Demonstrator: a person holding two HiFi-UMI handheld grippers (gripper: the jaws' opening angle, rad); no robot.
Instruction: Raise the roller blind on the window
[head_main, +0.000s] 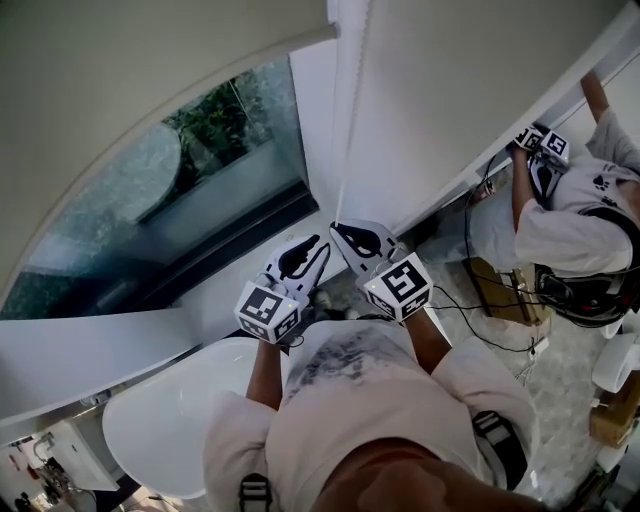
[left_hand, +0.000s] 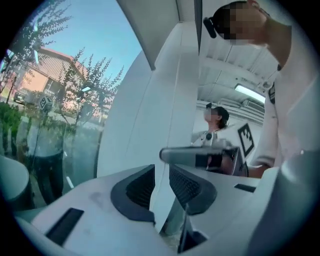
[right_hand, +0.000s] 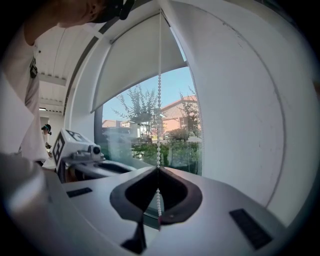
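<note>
Roller blind (right_hand: 135, 65): its one bead chain (right_hand: 159, 100) hangs vertical, pinched by my right gripper (right_hand: 158, 170); my left gripper (left_hand: 161, 171) gapes empty.

Your right gripper (head_main: 345, 233) meets the lower end of the chain (head_main: 351, 120), your left gripper (head_main: 312, 252) sits just left of the chain and slightly lower, the blind (head_main: 130, 70) hangs left of the chain, and another person (head_main: 575, 210) stands well right of it.
</note>
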